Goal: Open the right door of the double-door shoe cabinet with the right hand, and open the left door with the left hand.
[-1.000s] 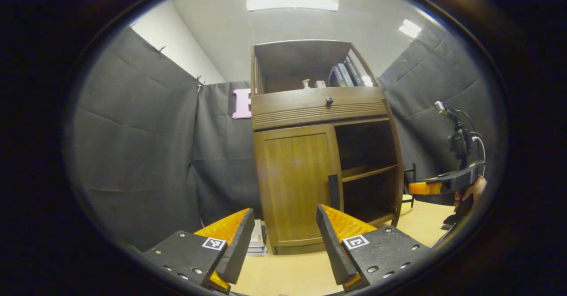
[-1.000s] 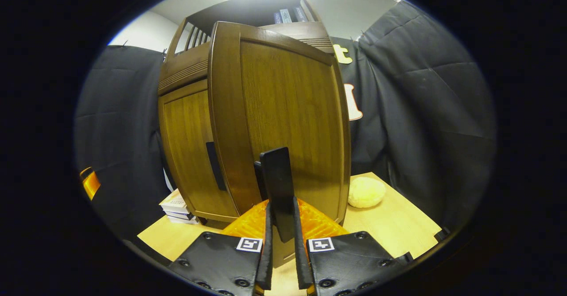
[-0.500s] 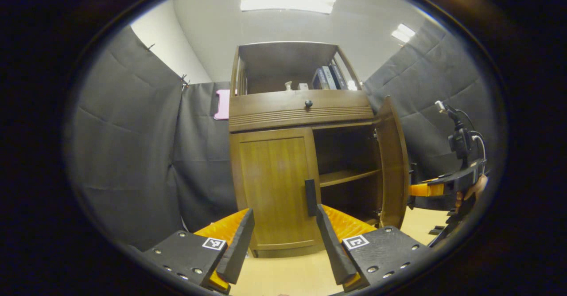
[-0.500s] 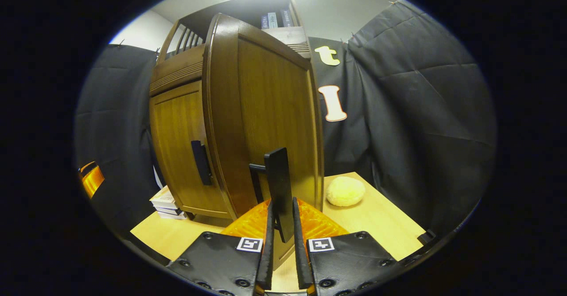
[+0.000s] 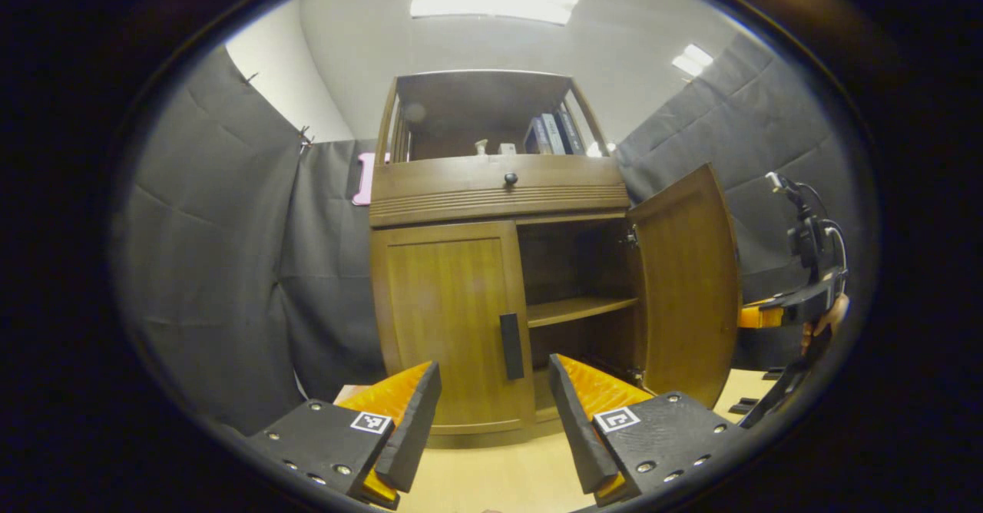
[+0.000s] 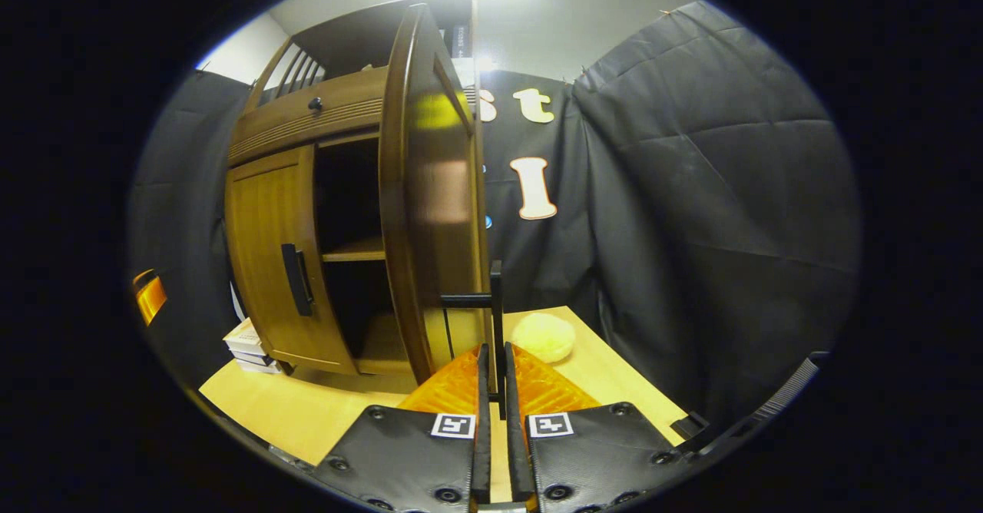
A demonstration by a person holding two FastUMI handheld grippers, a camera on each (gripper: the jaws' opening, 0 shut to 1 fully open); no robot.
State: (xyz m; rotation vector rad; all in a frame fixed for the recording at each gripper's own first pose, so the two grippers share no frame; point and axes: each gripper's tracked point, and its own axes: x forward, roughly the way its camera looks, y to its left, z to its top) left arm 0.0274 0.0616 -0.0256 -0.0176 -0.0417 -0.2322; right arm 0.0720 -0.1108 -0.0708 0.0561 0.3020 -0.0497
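Observation:
The brown wooden shoe cabinet (image 5: pixel 499 190) stands on the table ahead of me. Its left door (image 5: pixel 449 321) is closed, with a black vertical handle (image 5: pixel 511 345) at its inner edge. My left gripper (image 5: pixel 494 367) is open and short of that handle, touching nothing. The right door (image 5: pixel 687 282) stands swung out wide, showing an inner shelf (image 5: pixel 580 309). In the right gripper view this right door (image 6: pixel 430 198) is nearly edge-on, and my right gripper (image 6: pixel 495 352) is shut on its black handle (image 6: pixel 495 306). The right gripper (image 5: pixel 768 315) also appears past the open door in the left gripper view.
A pale yellow fluffy ball (image 6: pixel 544 336) lies on the light wooden table (image 6: pixel 307 413) beyond the open door. A small stack of books (image 6: pixel 249 342) sits left of the cabinet's base. Black cloth walls close in on both sides. A drawer with a knob (image 5: pixel 510 178) tops the doors.
The right door has swung further open, pulled by my right gripper on its handle. The left gripper has shifted so the left door's handle now lies between its fingers' line, still open.

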